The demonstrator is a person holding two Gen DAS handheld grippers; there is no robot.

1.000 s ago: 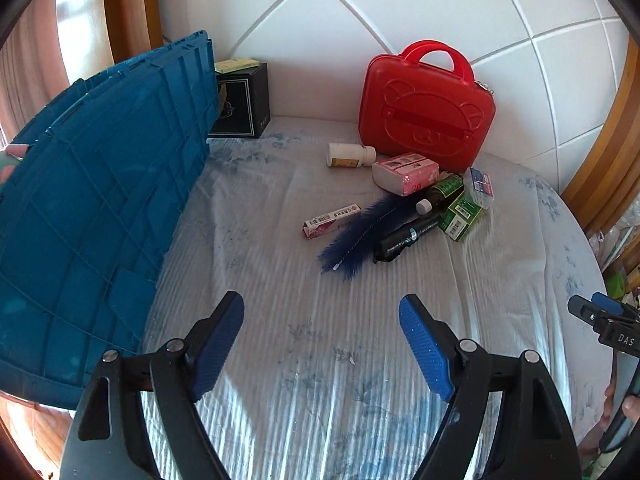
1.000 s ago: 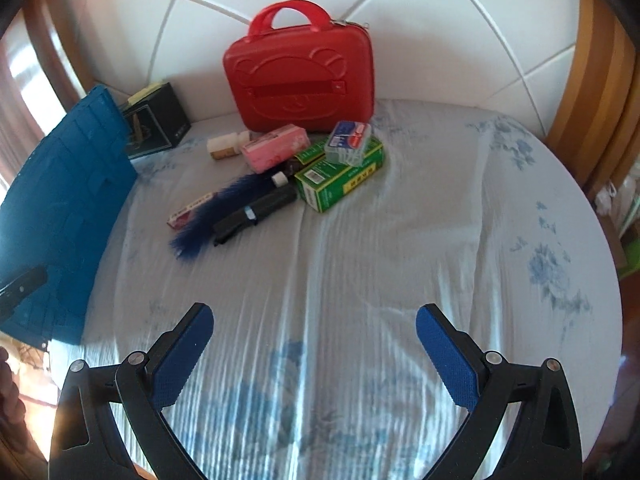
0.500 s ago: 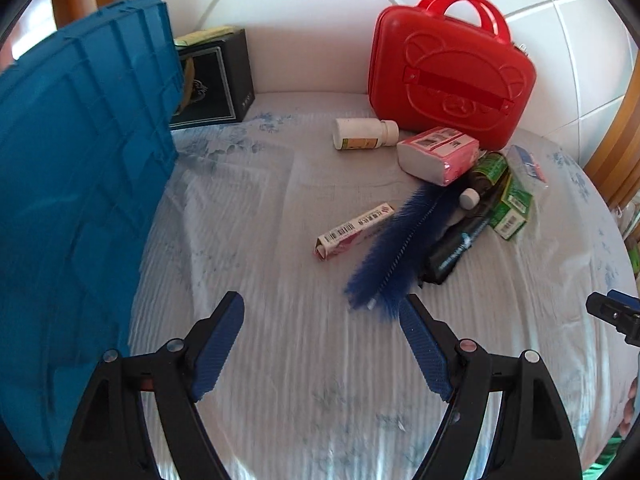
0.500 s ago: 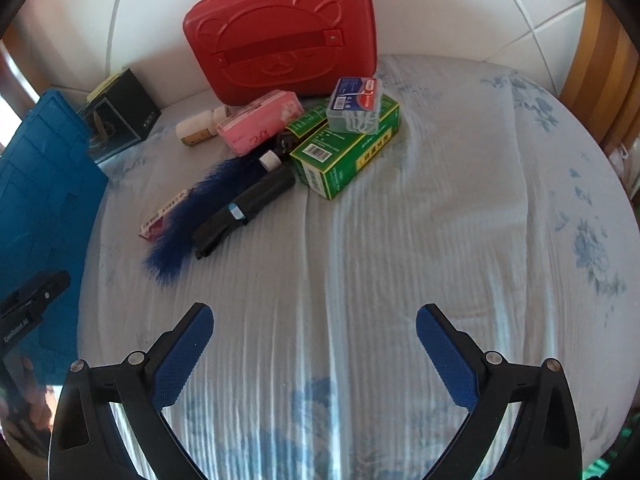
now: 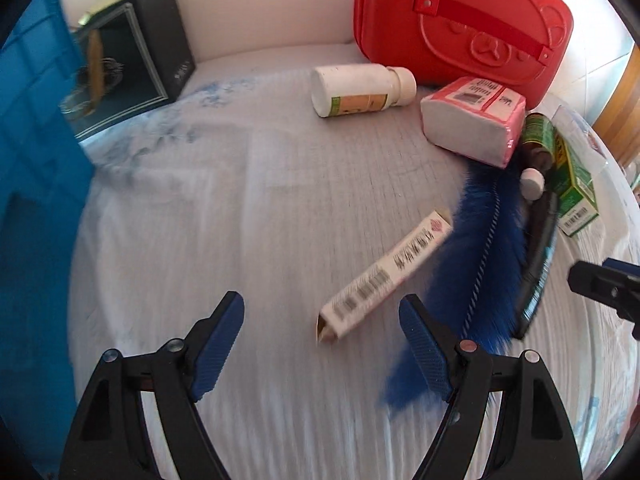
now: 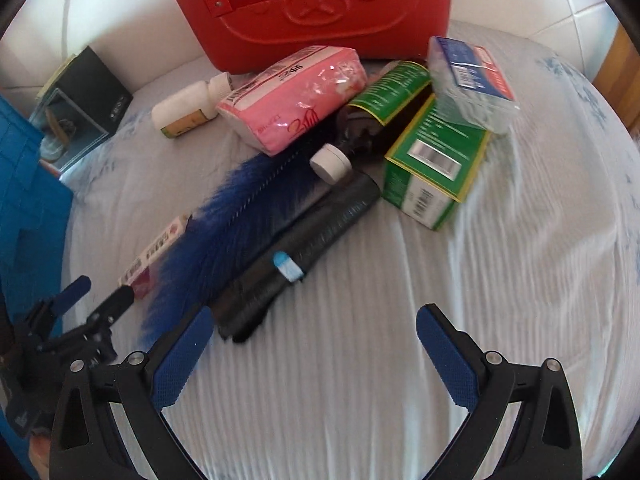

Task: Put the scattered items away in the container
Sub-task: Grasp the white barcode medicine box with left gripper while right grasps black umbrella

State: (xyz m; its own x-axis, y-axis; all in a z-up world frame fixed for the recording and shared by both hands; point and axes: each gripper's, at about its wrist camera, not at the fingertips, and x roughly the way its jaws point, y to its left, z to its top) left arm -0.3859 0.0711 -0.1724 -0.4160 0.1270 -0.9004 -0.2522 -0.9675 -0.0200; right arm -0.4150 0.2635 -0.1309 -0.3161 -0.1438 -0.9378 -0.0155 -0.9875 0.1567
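A bed sheet (image 5: 248, 208) with pale blue flowers covers the whole surface. At nine o'clock in the left wrist view stands the blue crate (image 5: 36, 200), its ribbed wall filling that edge. At twelve to one o'clock the red case (image 5: 460, 20) with a bear face stands upright against the white padded wall. A black box (image 5: 140, 64) sits at eleven o'clock, just beside the crate.

The scattered items lie in front of the case. In the right wrist view, a green carton (image 6: 434, 168) lies at one o'clock with a clear packet (image 6: 470, 80) resting on top. A pink tissue pack (image 6: 296, 100) lies at twelve o'clock, touching a brown bottle (image 6: 380, 116) with a green label and white cap. A white pill bottle (image 6: 188, 108) lies on its side at eleven o'clock. A blue feather (image 6: 236, 220) stretches toward seven o'clock, with a black tube (image 6: 300, 256) along its right side and a slim white box (image 5: 384, 276) on its left.

The left gripper (image 5: 322, 342) is spread wide and holds nothing, the slim box's near end lying between its fingers. The right gripper (image 6: 312, 352) is also wide open and empty, with the black tube's near end just past its left finger.
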